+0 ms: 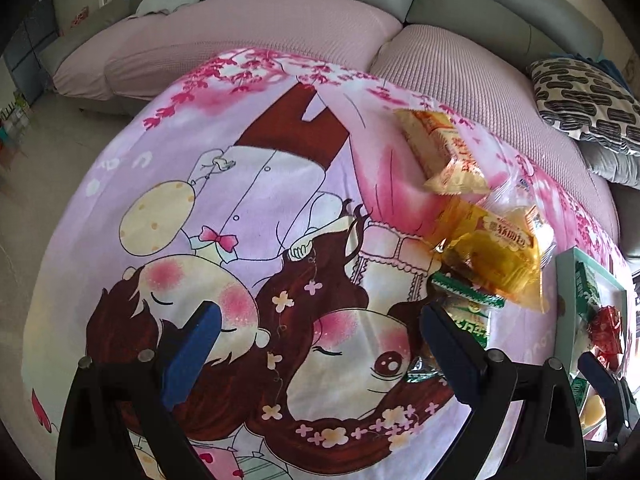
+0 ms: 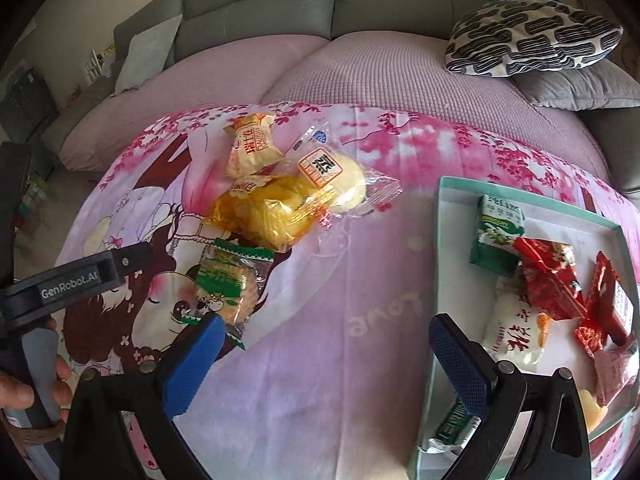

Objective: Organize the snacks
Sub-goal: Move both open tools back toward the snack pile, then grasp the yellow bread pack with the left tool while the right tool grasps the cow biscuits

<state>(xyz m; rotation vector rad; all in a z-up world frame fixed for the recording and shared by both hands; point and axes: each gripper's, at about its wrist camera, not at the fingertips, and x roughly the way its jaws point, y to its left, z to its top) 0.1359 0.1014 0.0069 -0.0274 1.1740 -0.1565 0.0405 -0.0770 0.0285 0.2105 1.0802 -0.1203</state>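
Note:
Loose snacks lie in a pile on the pink cartoon cloth [image 2: 340,288]: a green round-biscuit pack [image 2: 228,284], a yellow cake pack [image 2: 268,208], a clear bun pack [image 2: 340,184] and a cream-yellow pack [image 2: 252,148]. A teal-rimmed box [image 2: 444,216] at the right holds several snacks, among them a green pack [image 2: 496,240], red packs [image 2: 552,280] and a white pack [image 2: 516,336]. My right gripper [image 2: 324,340] is open and empty, between pile and box. My left gripper [image 1: 320,340] is open and empty over the cloth, its right finger beside the green biscuit pack [image 1: 472,316]; the yellow pack [image 1: 496,256] lies beyond.
A grey sofa [image 2: 280,4] with pink seat covers [image 2: 360,72] stands behind the cloth. A black-and-white patterned cushion [image 2: 532,36] lies at the right. The left gripper's body [image 2: 72,280] and the hand holding it show at the left of the right wrist view.

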